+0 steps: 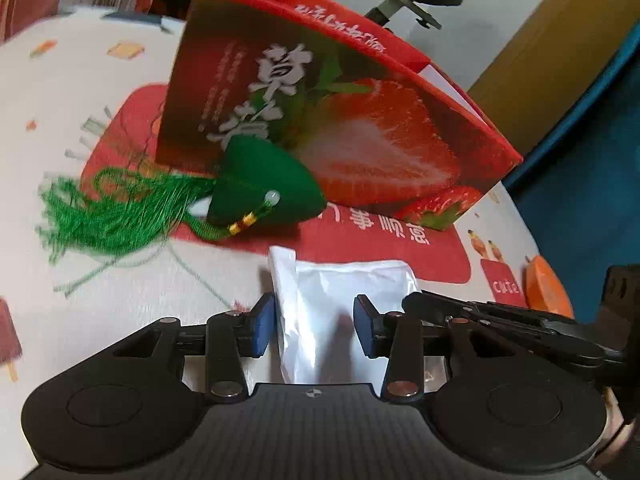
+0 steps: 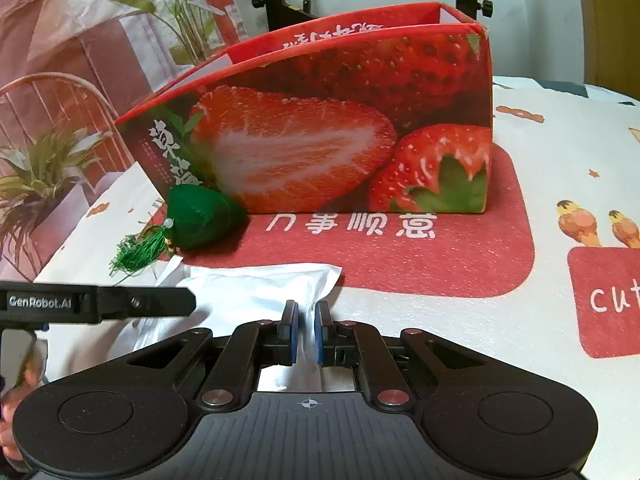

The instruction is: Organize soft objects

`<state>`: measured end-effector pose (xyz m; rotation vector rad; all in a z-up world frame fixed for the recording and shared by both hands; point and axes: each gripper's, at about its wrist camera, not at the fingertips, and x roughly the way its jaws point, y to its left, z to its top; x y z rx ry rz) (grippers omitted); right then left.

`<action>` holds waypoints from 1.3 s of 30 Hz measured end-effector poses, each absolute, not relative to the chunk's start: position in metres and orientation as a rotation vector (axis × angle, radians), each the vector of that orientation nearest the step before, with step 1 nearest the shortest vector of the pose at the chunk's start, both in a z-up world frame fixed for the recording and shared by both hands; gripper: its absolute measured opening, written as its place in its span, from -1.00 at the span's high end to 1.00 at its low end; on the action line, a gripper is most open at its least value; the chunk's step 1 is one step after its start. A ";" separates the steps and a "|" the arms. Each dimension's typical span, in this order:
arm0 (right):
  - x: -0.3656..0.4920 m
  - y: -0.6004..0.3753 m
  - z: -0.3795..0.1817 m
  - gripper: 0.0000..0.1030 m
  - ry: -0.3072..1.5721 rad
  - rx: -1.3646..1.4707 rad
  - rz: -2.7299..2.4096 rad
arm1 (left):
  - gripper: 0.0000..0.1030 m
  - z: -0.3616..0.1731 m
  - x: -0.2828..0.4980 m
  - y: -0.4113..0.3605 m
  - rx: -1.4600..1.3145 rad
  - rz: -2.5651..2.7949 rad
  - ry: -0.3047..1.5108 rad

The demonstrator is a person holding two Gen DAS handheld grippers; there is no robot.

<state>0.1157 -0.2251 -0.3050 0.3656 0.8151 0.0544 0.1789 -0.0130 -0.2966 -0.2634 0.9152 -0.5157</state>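
A white soft pouch point(image 1: 320, 300) lies on the printed tablecloth, just in front of both grippers. My left gripper point(image 1: 314, 324) has it between its blue pads, which touch it on both sides. My right gripper point(image 2: 307, 332) is shut on a fold at the pouch's point(image 2: 256, 284) near edge, and its fingers point(image 1: 460, 308) reach in from the right in the left wrist view. A green stuffed sachet point(image 1: 264, 188) with a tassel point(image 1: 112, 212) leans against the open red strawberry box point(image 1: 360, 120). The right wrist view shows the same sachet point(image 2: 204, 216) and box point(image 2: 320, 140).
An orange object point(image 1: 546, 288) sits near the table's right edge, with blue floor point(image 1: 580, 200) beyond it. Black stands point(image 2: 280, 4) rise behind the box. Potted plants point(image 2: 36, 176) stand past the table's left side. Bare tablecloth point(image 2: 520, 312) stretches to the right.
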 end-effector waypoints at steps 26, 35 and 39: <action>0.104 -0.235 -0.237 0.90 0.621 0.391 0.051 | 0.62 -0.235 0.167 -0.008 -0.243 -0.570 0.703; 0.144 -0.251 -0.177 0.90 0.531 0.330 0.066 | 0.62 -0.179 0.203 -0.016 -0.246 -0.599 0.600; 0.175 -0.261 -0.166 0.90 0.526 0.317 0.065 | 0.62 -0.171 0.235 -0.022 -0.240 -0.594 0.588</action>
